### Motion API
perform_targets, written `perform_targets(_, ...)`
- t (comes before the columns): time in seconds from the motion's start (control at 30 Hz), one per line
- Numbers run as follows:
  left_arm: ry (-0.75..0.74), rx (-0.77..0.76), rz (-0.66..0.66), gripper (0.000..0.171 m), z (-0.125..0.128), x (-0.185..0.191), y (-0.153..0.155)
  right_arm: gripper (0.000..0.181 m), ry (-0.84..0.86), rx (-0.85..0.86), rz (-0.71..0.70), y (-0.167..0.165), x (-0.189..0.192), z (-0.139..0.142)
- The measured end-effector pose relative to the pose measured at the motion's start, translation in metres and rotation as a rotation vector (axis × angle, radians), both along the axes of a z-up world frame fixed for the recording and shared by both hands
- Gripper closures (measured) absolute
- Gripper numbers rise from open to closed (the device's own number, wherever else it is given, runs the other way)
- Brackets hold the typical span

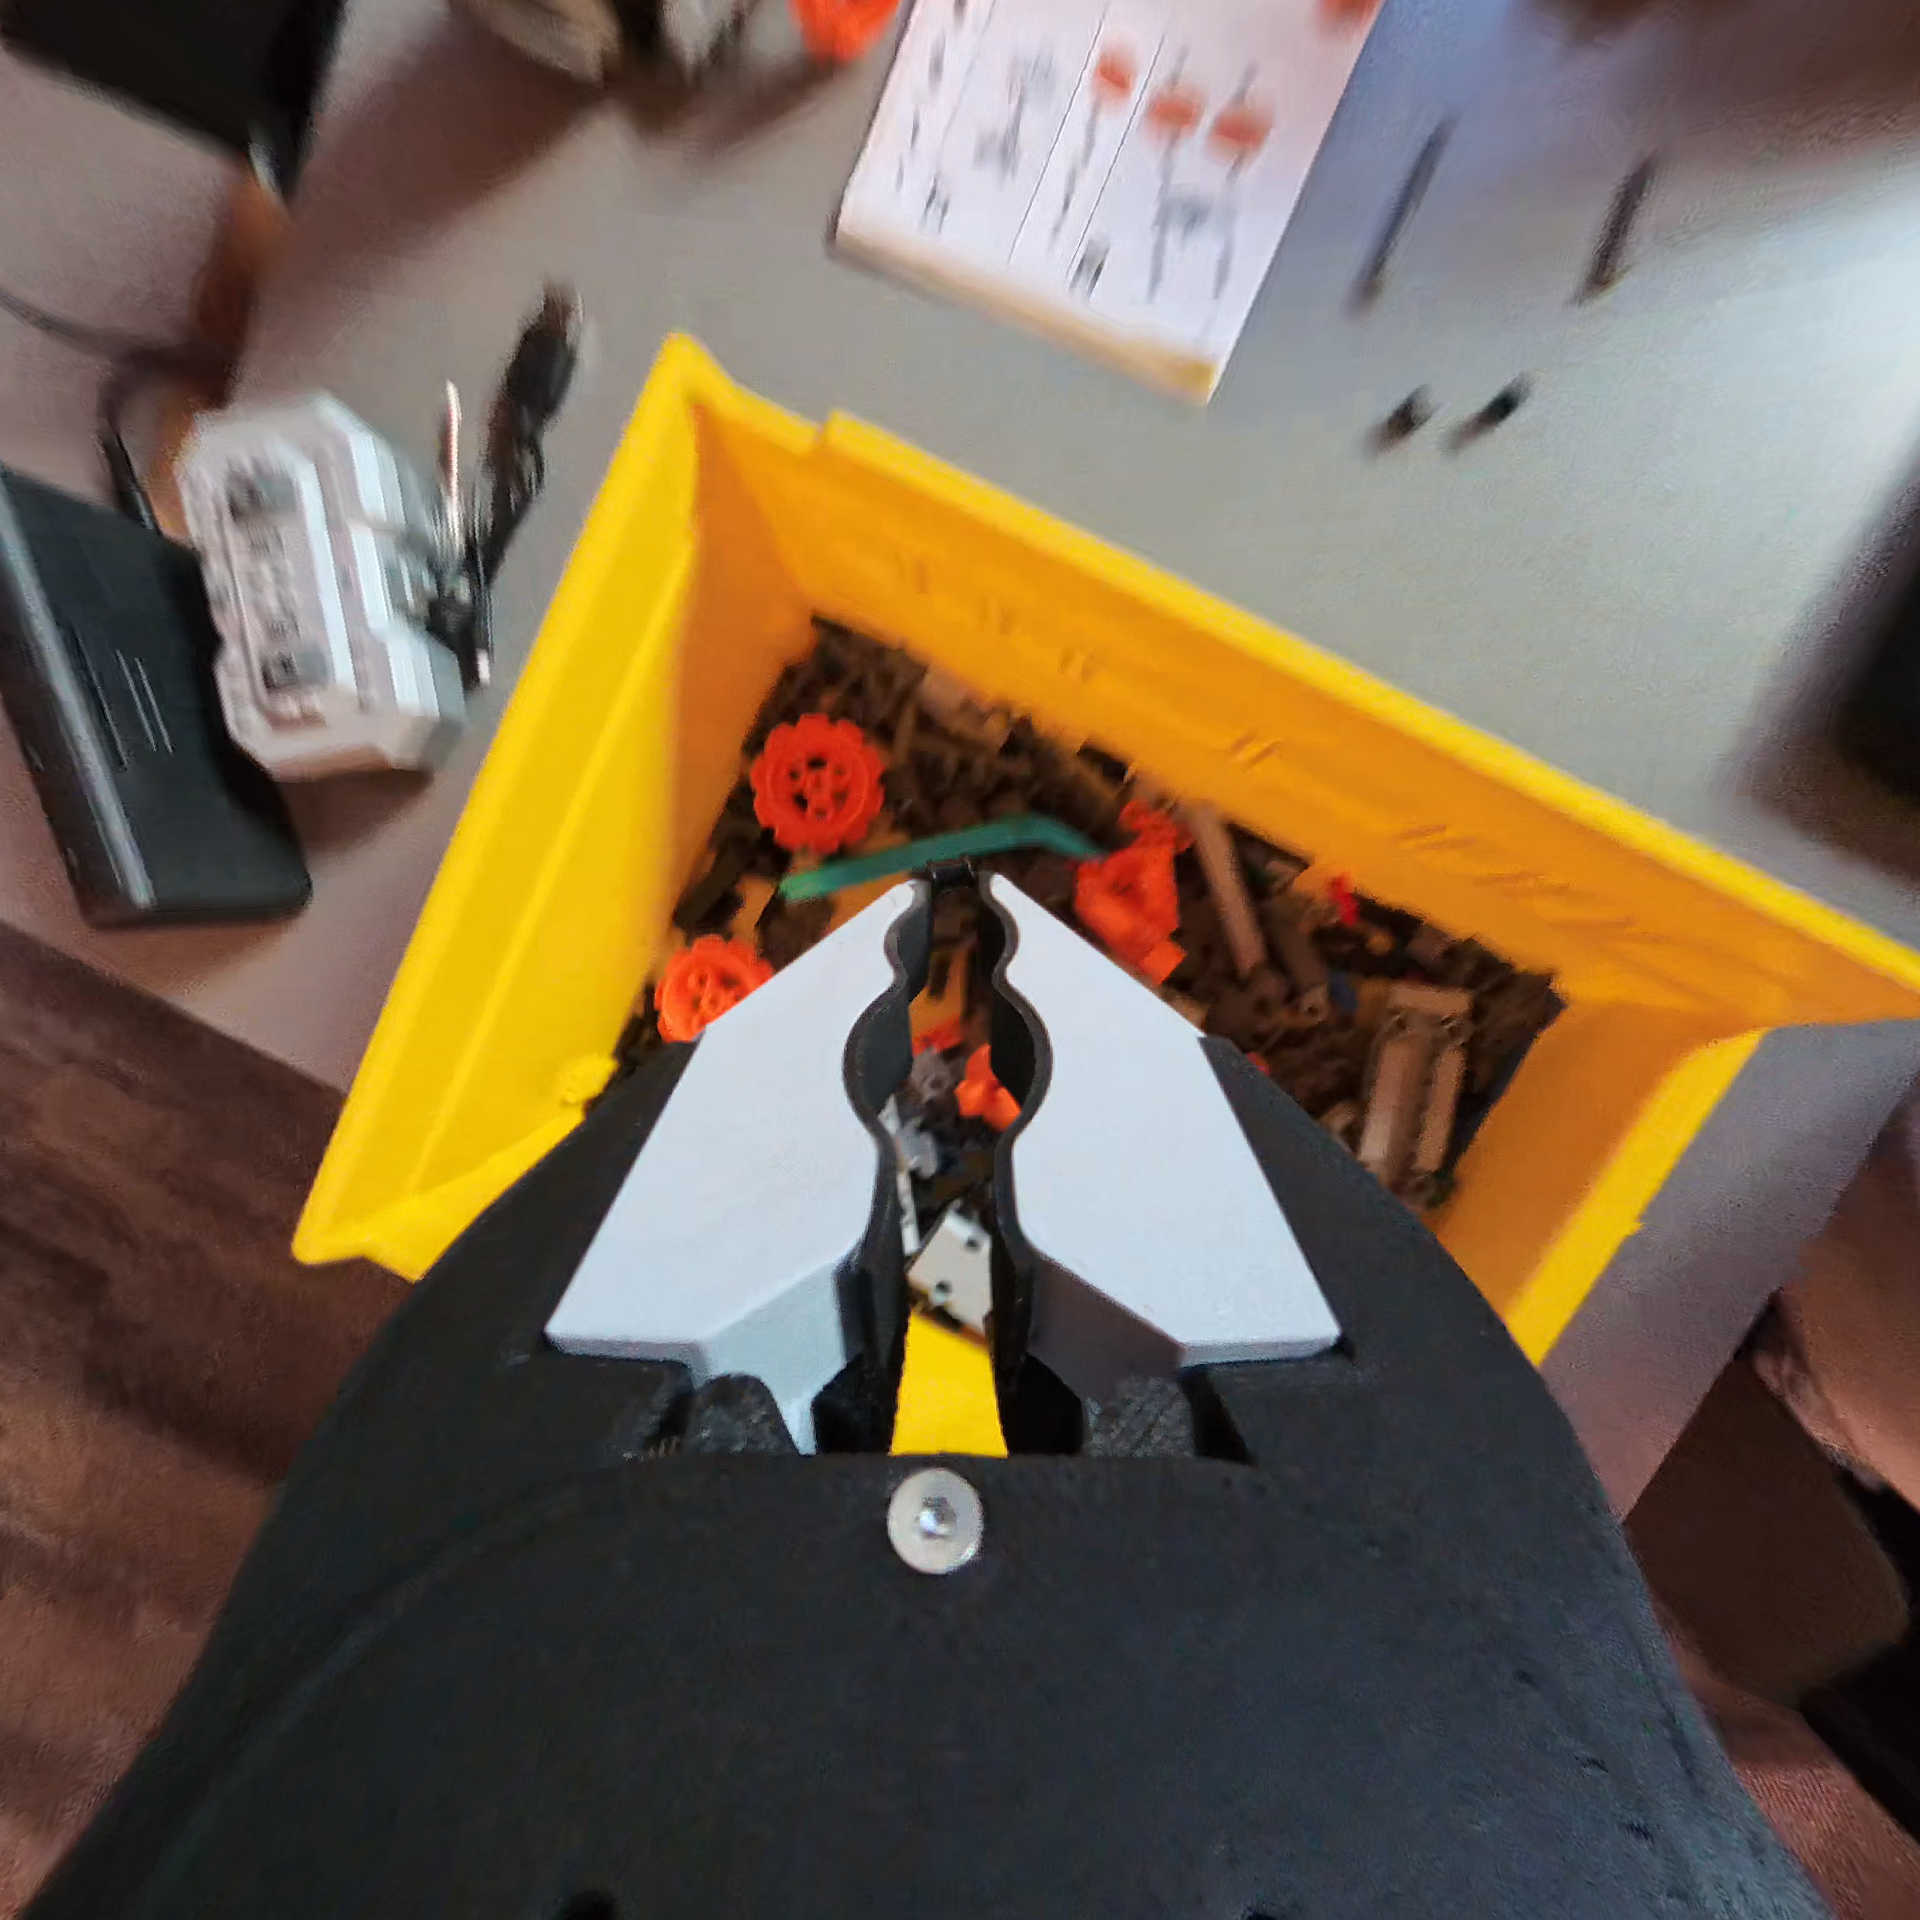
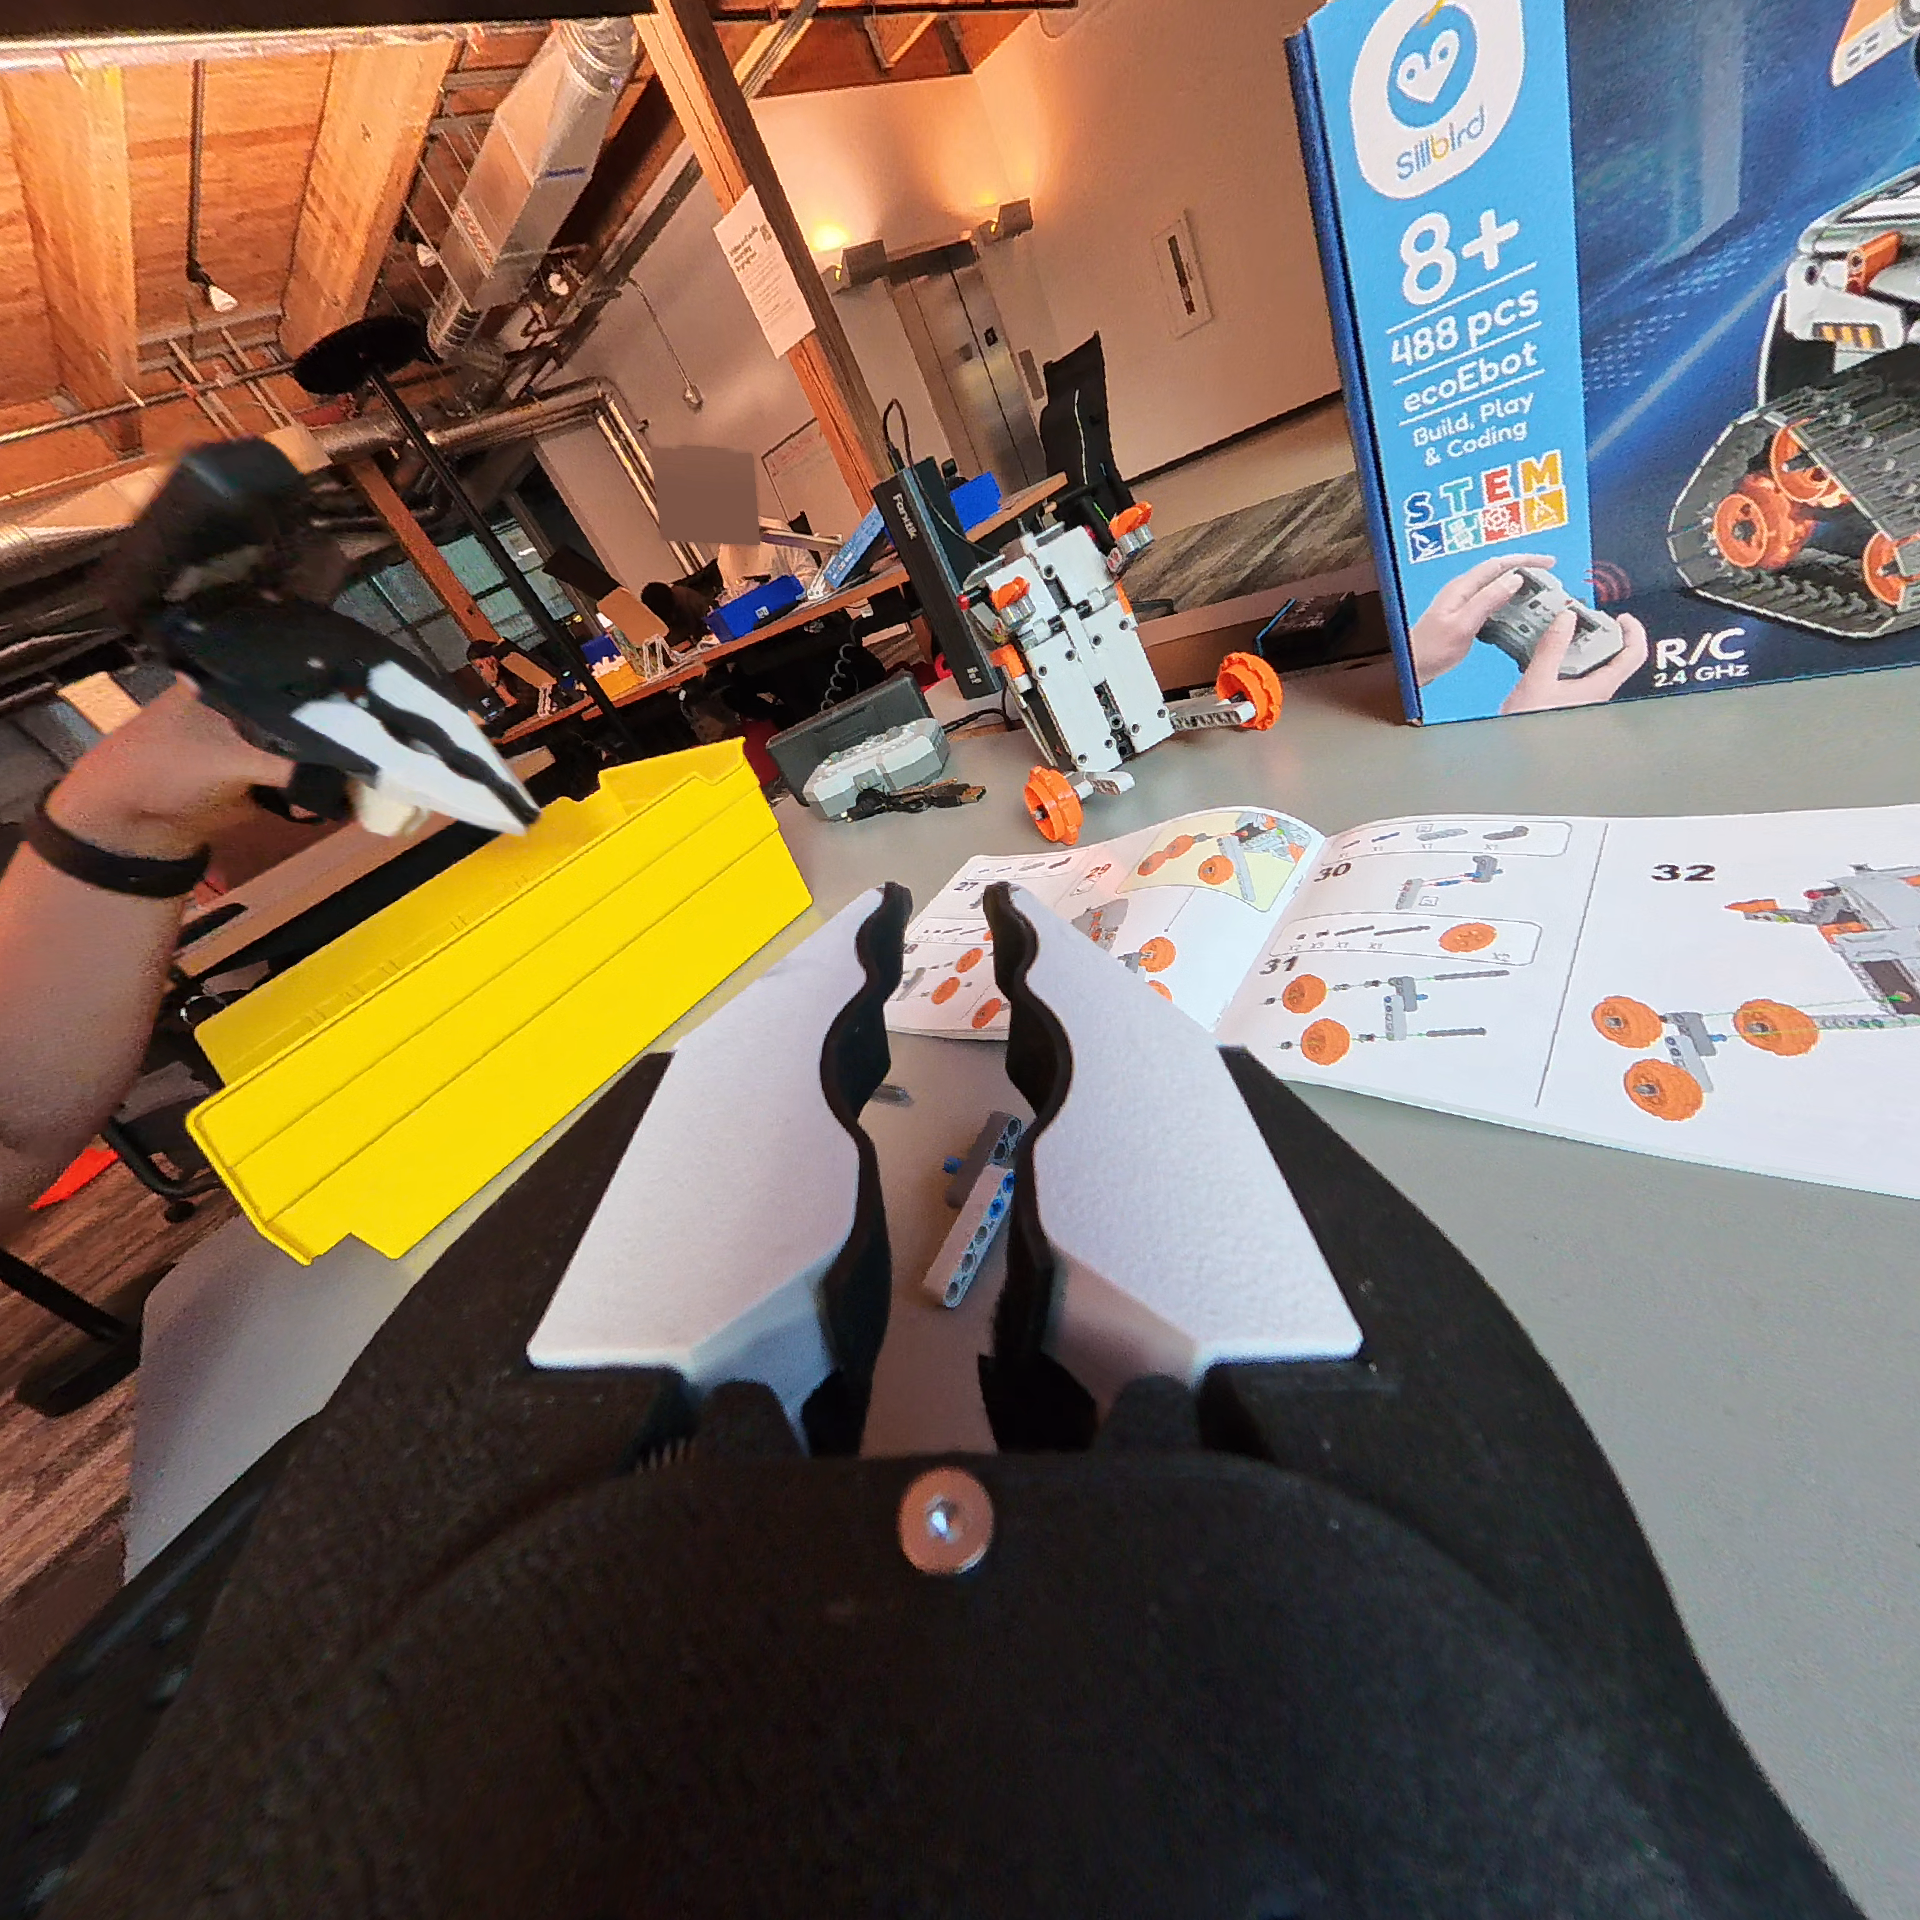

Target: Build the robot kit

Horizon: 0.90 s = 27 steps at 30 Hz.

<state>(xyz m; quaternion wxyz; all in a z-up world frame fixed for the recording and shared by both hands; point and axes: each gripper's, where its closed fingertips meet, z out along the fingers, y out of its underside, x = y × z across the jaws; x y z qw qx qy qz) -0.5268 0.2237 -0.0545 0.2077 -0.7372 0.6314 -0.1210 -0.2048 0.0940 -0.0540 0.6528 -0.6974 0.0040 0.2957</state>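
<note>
Grey tabletop (image 2: 1558,1351) carries a blue kit box (image 2: 1621,353), an open instruction booklet (image 2: 1455,987) and a yellow parts bin (image 1: 1039,582). Left gripper (image 1: 954,883) hangs over the bin, tips pinching a small black piece (image 1: 951,871). Right gripper (image 2: 940,894) is slightly spread, empty, above a grey beam (image 2: 977,1216).

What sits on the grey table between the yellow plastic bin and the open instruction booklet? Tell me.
The right tool and a small grey beam under it, in the right wrist view.

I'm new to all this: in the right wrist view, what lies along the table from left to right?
Yellow bin → grey beam between the tongs' fingers → open instruction booklet → blue toy box.
</note>
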Motion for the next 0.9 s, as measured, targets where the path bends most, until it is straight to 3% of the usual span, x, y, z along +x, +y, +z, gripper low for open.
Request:
perform_targets(0.1, -0.115, -0.006, -0.059, 0.167, 0.029, 0.033, -0.033, 0.166, -0.022, 0.005, 0.009, -0.001, -0.005, 0.001)
perform_targets(0.2, -0.076, -0.039, -0.137, 0.167, 0.028, 0.061, -0.067, 0.166, -0.056, 0.009, 0.027, -0.003, -0.014, 0.001)
perform_targets(0.3, 0.04, -0.038, -0.218, 0.166, 0.006, 0.085, -0.092, 0.166, -0.086, 0.023, 0.045, -0.007, -0.022, 0.003)
perform_targets(0.47, 0.226, -0.02, -0.3, 0.167, -0.03, 0.113, -0.105, 0.166, -0.104, 0.04, 0.069, -0.01, -0.029, 0.006)
perform_targets(0.67, 0.412, -0.171, -0.298, 0.167, -0.075, 0.119, -0.119, 0.166, -0.104, 0.046, 0.114, -0.014, -0.038, 0.008)
perform_targets(0.9, 0.467, -0.211, -0.242, 0.167, -0.089, 0.124, -0.109, 0.166, -0.095, 0.044, 0.141, -0.017, -0.043, 0.01)
